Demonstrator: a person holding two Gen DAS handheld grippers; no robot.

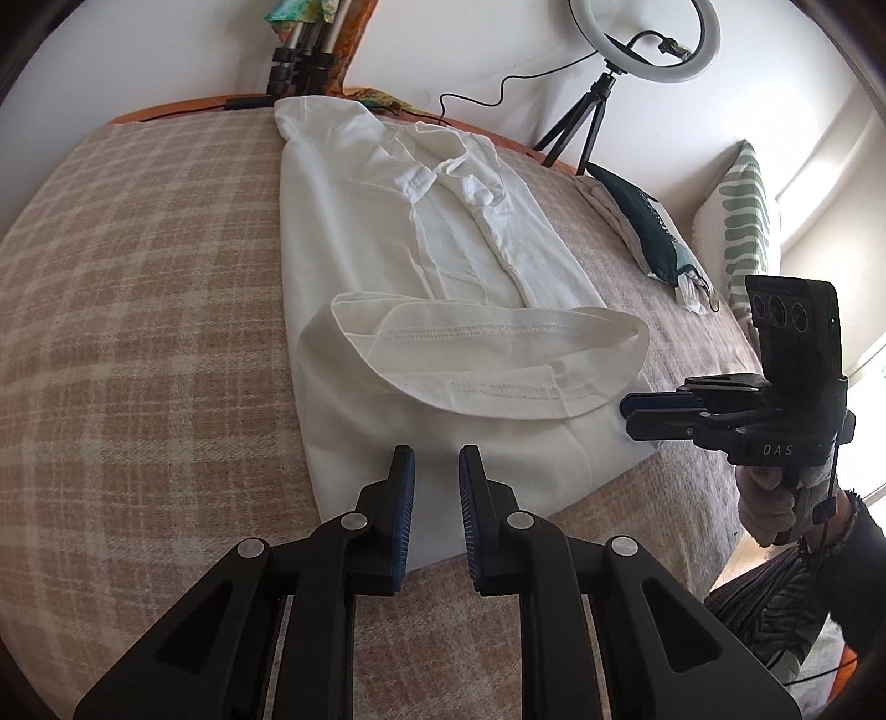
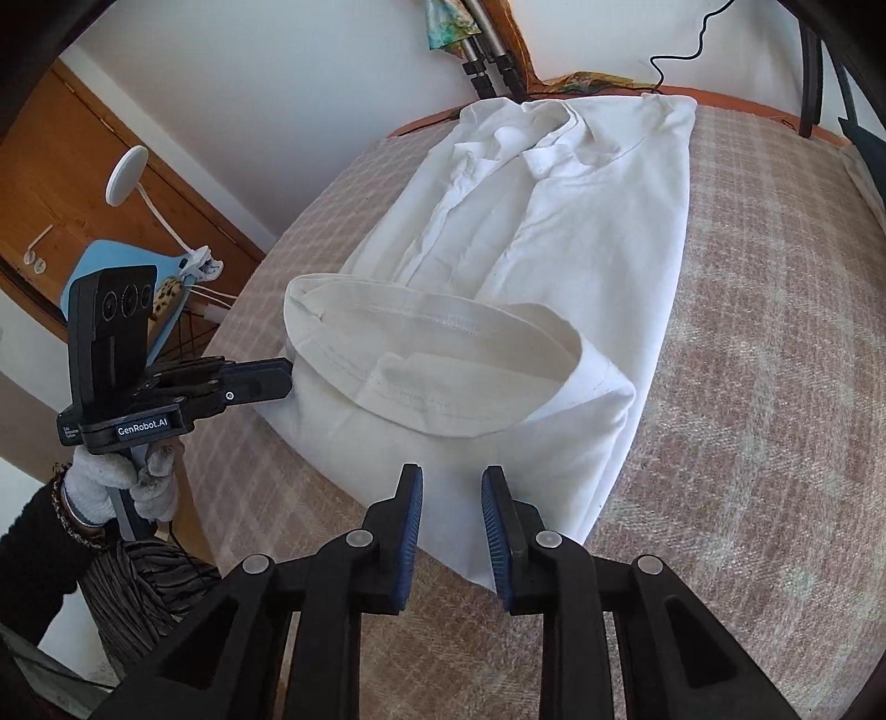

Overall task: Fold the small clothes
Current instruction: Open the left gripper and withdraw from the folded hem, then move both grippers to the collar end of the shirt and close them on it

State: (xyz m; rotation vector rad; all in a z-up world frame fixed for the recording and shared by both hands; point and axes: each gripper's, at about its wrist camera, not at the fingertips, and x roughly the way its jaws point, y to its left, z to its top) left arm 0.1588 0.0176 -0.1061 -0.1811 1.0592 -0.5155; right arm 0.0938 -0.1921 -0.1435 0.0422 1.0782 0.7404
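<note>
A white shirt lies lengthwise on a beige plaid blanket, collar at the far end. Its near hem is turned up into a loose, curved flap. My left gripper hovers over the shirt's near edge, open by a narrow gap that holds nothing. In the right wrist view the same shirt and flap show, and my right gripper is open just above the near edge, gripping no cloth. Each gripper also shows from the side: the right gripper and the left gripper, each at a near corner.
A ring light on a tripod stands behind the bed. A dark green garment and a striped pillow lie to the right. Tripod legs lean at the head. A blue chair and a wooden door stand left. Gloved hands hold both grippers.
</note>
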